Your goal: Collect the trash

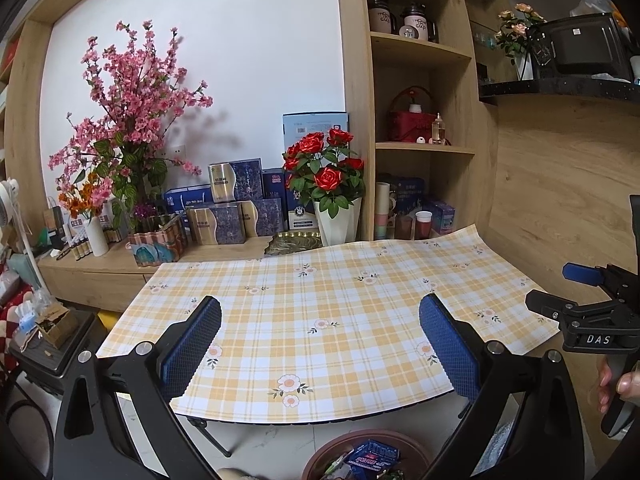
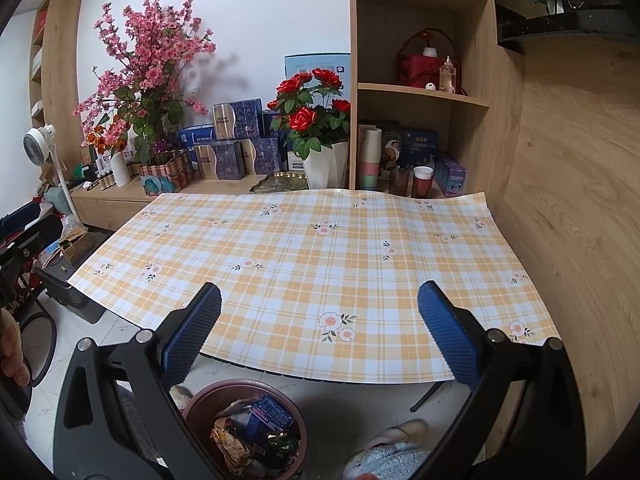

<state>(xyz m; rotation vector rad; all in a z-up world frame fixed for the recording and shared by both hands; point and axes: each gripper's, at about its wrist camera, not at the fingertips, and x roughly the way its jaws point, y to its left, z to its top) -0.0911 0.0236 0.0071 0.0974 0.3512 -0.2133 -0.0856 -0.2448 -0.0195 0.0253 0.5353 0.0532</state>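
Observation:
A brown round bin (image 2: 200,408) stands on the floor below the table's near edge, holding crumpled wrappers and a blue packet (image 2: 270,416). In the left wrist view the same bin (image 1: 320,454) shows at the bottom with the blue packet (image 1: 374,456) inside. My left gripper (image 1: 320,340) is open above the near edge of the checked tablecloth (image 1: 320,300), nothing between its blue pads. My right gripper (image 2: 320,332) is open too, over the cloth's (image 2: 320,248) front edge and the bin. The right gripper (image 1: 576,292) also appears at the right of the left wrist view, open.
Behind the table runs a wooden ledge with a white vase of red roses (image 2: 316,120), pink blossoms (image 2: 152,64), blue gift boxes (image 2: 236,148) and stacked cups (image 2: 370,160). Shelves rise at right. A slippered foot (image 2: 392,452) is beside the bin. A fan (image 2: 38,148) stands at left.

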